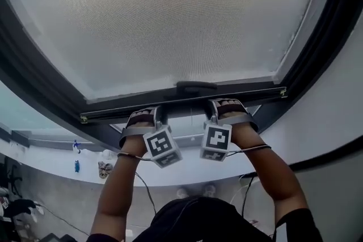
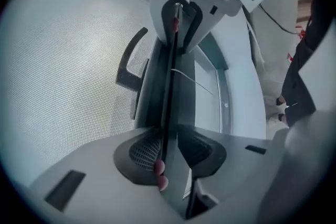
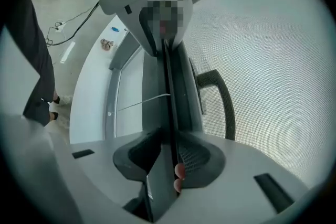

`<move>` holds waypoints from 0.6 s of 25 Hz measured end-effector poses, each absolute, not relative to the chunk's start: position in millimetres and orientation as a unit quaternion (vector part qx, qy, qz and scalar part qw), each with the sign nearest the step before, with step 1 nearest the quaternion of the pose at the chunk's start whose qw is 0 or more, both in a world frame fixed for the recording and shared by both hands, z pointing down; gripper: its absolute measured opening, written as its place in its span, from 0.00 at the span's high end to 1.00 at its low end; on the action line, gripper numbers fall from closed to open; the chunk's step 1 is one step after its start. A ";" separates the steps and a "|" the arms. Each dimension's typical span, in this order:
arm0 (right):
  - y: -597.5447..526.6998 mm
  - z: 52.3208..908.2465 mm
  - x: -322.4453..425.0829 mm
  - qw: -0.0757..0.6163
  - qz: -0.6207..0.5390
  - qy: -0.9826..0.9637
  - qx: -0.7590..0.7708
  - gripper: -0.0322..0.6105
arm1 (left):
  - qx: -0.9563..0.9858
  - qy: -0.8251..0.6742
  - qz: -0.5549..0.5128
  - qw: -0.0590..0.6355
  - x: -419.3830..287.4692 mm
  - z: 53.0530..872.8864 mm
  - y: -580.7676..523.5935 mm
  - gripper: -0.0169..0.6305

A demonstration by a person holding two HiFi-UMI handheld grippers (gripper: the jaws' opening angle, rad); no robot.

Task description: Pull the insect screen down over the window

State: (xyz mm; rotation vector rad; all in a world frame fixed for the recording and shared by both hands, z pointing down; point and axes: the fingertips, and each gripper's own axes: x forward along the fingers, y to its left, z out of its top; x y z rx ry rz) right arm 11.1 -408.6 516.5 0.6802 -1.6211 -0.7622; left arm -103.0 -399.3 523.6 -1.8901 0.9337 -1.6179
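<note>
Both forearms reach up side by side. The left tool (image 1: 144,115) and right tool (image 1: 227,106) each grip the thin bottom bar (image 1: 181,102) of the insect screen (image 1: 170,14), left and right of its dark handle (image 1: 195,86). The grey mesh fills the dark window frame (image 1: 39,85) above. Each tool's cube bears black-and-white square markers. Cables (image 1: 146,190) trail across the grey floor (image 1: 62,190) below.

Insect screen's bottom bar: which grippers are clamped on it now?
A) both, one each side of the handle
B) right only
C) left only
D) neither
A: each gripper view shows jaws shut on the bottom bar, and the head view has the left gripper and right gripper flanking the handle.
</note>
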 end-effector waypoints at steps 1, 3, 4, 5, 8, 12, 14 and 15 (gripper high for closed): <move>-408.3 516.0 10.9 0.574 -0.329 -0.691 0.292 0.79 | -0.688 0.342 -0.592 0.242 -103.1 523.7 -398.9 0.82; -407.7 516.0 11.8 0.577 -0.334 -0.686 0.289 0.78 | -0.684 0.343 -0.596 0.243 -103.3 523.8 -398.0 0.81; -407.6 516.5 12.7 0.581 -0.336 -0.684 0.287 0.78 | -0.683 0.343 -0.598 0.243 -103.4 523.7 -397.8 0.81; -407.6 516.5 13.1 0.582 -0.337 -0.683 0.286 0.78 | -0.683 0.343 -0.597 0.243 -103.3 523.5 -397.9 0.81; -406.0 516.2 12.7 0.579 -0.337 -0.686 0.284 0.78 | -0.685 0.348 -0.592 0.245 -103.3 522.9 -397.7 0.81; -400.5 516.0 11.7 0.576 -0.333 -0.691 0.281 0.78 | -0.691 0.359 -0.577 0.246 -103.0 521.9 -395.9 0.81; -398.6 516.1 16.3 0.577 -0.332 -0.689 0.289 0.78 | -0.704 0.375 -0.553 0.242 -103.4 520.2 -395.2 0.81; -398.2 514.1 16.7 0.566 -0.326 -0.695 0.301 0.78 | -0.711 0.385 -0.538 0.239 -104.1 518.7 -394.9 0.81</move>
